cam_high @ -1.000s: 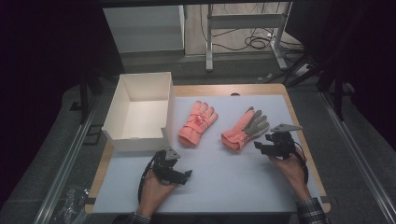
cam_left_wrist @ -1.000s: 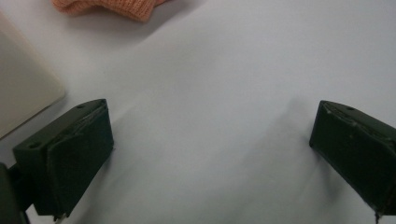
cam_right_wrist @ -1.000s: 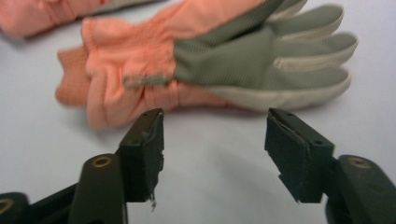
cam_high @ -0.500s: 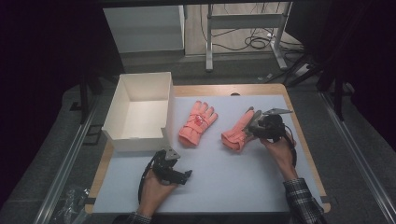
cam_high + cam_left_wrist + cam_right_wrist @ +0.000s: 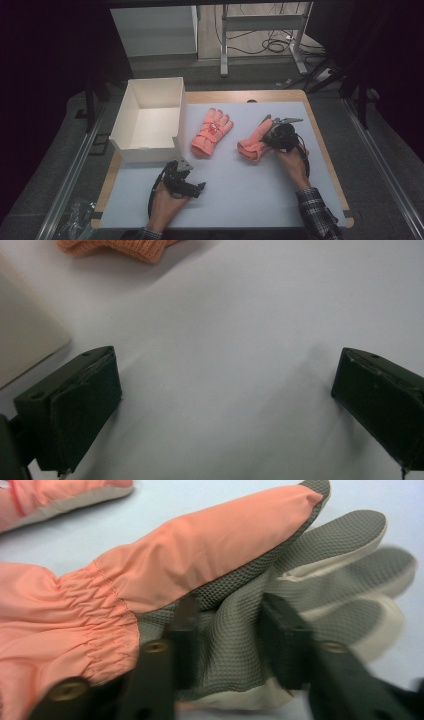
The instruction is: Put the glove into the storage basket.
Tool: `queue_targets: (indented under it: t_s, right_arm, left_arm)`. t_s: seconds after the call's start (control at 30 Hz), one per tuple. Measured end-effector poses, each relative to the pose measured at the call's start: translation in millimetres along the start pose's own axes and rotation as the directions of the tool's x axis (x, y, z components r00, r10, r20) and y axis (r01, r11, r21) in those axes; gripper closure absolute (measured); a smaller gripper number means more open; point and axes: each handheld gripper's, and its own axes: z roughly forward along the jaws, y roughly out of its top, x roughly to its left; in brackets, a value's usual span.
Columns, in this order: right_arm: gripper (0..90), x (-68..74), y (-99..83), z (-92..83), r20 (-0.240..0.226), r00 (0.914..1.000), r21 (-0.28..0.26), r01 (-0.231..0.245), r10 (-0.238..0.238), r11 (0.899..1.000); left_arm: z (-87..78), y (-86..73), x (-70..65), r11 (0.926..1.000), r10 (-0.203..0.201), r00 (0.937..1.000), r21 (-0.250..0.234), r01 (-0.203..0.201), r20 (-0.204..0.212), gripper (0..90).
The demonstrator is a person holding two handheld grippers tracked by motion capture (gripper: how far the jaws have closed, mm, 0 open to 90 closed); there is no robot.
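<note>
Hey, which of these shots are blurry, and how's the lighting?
Right gripper view: the tongs and the grey glove fingertips are smeared. Left gripper view: sharp, soft shadows on the white mat. High view: table lit evenly, surroundings dark.

An open white cardboard box [image 5: 150, 120] sits at the left edge of a wooden table [image 5: 240, 95] covered by a pale sheet [image 5: 250, 190]. 1 orange glove [image 5: 212, 131] lies flat just beside the box, fingers pointing away. Cables [image 5: 270, 46] trail on the floor beyond.
</note>
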Motion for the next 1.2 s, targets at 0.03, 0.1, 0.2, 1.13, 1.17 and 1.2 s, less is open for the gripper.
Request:
queue_targets:
  t_s: [0.03,0.1,0.2,1.13,1.17,1.2]
  right_arm:
    - [74.1,0.4,0.4,0.0,0.001,1.0,0.003,-0.001,0.001,1.0]
    - [80.8,0.9,0.3,-0.2,0.003,1.0,0.004,0.0,0.0,1.0]
    - [84.2,1.1,-1.0,-1.4,0.001,0.9999,-0.008,0.012,-0.012,1.0]
    - [86.0,-1.4,6.4,-51.5,-0.173,0.9844,-0.076,0.022,-0.035,0.997]
    - [86.0,0.3,6.2,-56.7,-0.194,0.98,-0.08,0.028,-0.043,0.996]
    - [86.0,0.3,6.2,-56.7,-0.194,0.98,-0.08,0.028,-0.043,0.996]
  left_arm:
    - [0.1,0.0,-0.1,1.0,-0.002,1.0,-0.002,0.002,0.0,0.0]
    - [0.1,0.0,-0.1,1.0,-0.002,1.0,-0.002,0.002,0.0,0.0]
    - [0.0,0.0,0.0,1.0,0.0,1.0,0.0,0.0,0.0,0.0]
    - [0.1,-0.1,0.0,1.0,-0.003,1.0,-0.003,0.003,0.0,0.0]
    - [0.1,-0.1,0.0,1.0,-0.002,1.0,-0.003,0.002,0.0,0.0]
    - [0.1,-0.1,0.0,1.0,-0.003,1.0,-0.003,0.003,0.0,0.0]
